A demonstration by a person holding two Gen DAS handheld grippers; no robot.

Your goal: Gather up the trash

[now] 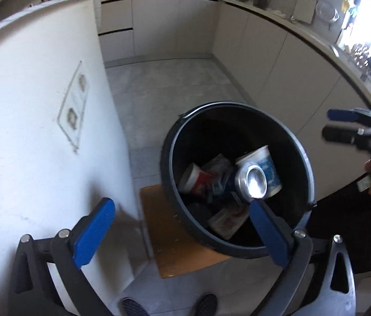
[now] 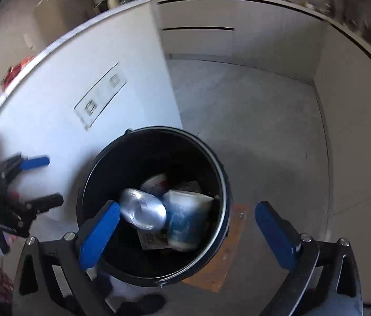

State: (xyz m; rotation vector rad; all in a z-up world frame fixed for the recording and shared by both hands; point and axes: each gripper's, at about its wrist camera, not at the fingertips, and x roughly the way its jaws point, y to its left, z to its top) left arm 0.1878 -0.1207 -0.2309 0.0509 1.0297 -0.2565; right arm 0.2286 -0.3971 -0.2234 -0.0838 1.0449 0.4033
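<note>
Kitchen floor (image 1: 164,89): white panel (image 1: 40,121) beside bin (image 1: 169,142), cardboard (image 1: 159,226) beneath

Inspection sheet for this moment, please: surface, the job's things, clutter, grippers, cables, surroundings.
Surface: grey tiled floor, with a brown mat under the bin.
Job's things: black bin upright, holding a silver can, a white and blue cup, a red and white cup and paper scraps.
Clutter: nothing seen on the floor outside the bin.
Grippers: left gripper open and empty; right gripper open and empty above the bin.
Cables: nothing seen.
Surroundings: white panel beside the bin; kitchen cabinets, crowded worktop.
</note>
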